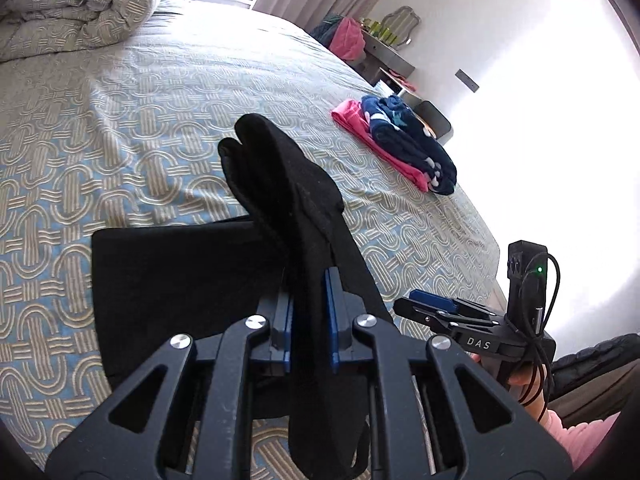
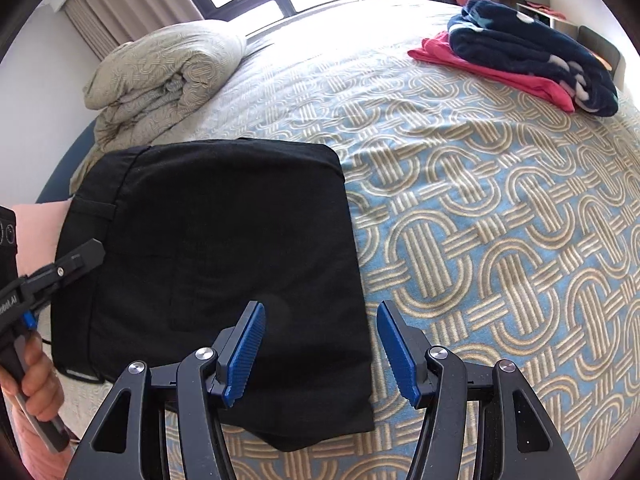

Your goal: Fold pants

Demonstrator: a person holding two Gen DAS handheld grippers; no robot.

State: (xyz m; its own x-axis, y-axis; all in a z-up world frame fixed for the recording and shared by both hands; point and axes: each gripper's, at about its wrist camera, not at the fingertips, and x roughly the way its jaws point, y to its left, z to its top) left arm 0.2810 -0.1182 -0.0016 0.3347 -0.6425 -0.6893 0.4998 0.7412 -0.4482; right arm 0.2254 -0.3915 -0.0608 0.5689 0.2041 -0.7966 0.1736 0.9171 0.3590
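Left tongs [image 1: 310, 312] clamped on black pants [image 1: 176, 280], fold rising over patterned bed [image 1: 120, 120]; right tongs [image 1: 416, 306] alongside, near bed edge.

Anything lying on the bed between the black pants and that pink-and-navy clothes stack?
Nothing: in the right wrist view, only bare patterned bedspread stretches between the black pants and the clothes stack. The left wrist view agrees.

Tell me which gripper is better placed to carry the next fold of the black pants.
Probably left. The left gripper is already shut on a raised edge of the black pants; the right gripper hangs open above them, holding nothing.
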